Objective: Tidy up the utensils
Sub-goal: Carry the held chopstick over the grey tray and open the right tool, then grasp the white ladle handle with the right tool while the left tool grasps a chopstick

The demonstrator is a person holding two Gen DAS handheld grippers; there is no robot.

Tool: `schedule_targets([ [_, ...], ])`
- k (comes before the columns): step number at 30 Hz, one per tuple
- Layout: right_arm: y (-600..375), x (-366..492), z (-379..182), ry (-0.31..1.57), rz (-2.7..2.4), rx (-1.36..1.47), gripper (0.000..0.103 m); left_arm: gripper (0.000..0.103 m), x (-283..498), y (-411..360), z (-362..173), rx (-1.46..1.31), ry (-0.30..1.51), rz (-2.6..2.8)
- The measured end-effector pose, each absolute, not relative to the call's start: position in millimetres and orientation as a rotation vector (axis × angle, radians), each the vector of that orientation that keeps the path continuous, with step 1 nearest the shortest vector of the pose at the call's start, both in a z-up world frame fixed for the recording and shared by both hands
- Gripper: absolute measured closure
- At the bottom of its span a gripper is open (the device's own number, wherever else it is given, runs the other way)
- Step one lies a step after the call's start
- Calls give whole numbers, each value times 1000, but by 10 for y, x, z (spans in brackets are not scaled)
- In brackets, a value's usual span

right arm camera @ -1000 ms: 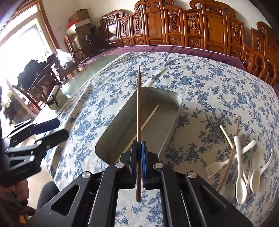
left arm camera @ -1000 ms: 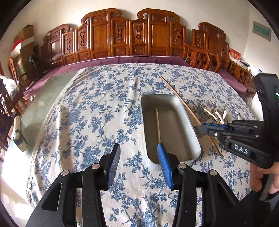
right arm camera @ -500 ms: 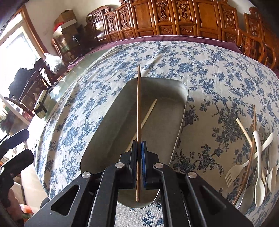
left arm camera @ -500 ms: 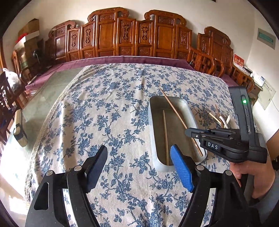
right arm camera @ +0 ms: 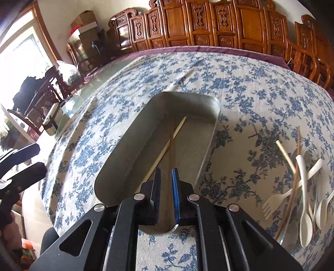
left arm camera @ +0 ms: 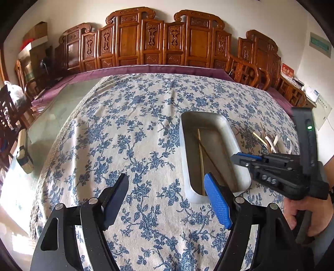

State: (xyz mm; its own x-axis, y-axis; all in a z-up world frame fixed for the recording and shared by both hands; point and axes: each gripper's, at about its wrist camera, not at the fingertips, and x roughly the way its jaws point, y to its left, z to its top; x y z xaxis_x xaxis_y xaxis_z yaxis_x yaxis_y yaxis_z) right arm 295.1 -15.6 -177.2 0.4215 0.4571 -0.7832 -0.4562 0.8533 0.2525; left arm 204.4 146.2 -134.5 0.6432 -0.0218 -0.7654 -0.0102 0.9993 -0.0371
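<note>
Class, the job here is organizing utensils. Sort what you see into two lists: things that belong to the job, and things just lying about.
Part of the job:
- metal tray
- light chopstick and dark chopstick, in the tray
- right gripper, jaws opening around the dark chopstick
- white fork, white spoons, loose chopsticks beside the tray

Lying about:
- carved chairs
- cardboard boxes

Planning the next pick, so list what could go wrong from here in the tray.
1. The dark brown wooden chopstick lies across the pale wooden chopstick in the grey metal tray, between the right hand-held gripper's opening jaws; pulling back carelessly could drag it.
2. The remaining white plastic spoons, fork and chopsticks overlap in a pile, so one grab may disturb the neighbours.
</note>
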Motion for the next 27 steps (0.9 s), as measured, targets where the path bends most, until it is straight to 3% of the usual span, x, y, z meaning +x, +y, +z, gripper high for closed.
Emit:
schedule_targets([
  [7,-669,2622,-1449,871,543,-83,91,31,1992,1269,-1327,-12,867,-34],
  [11,-1077,2496,-1380,833,507,-97,73,25,1959,1103,-1298,7,857,-54],
  [18,-1913,2610,-1416,826,382,-43,68,25,1984,664,-1321,31,869,-99],
  [22,-2252,2739,-1453,792,328,-37,57,25,2050,380,-1348,36,878,-128],
  [27,-2580,2902,-1624,795,276,-11,57,25,2180,-30,-1448,46,901,-168],
])
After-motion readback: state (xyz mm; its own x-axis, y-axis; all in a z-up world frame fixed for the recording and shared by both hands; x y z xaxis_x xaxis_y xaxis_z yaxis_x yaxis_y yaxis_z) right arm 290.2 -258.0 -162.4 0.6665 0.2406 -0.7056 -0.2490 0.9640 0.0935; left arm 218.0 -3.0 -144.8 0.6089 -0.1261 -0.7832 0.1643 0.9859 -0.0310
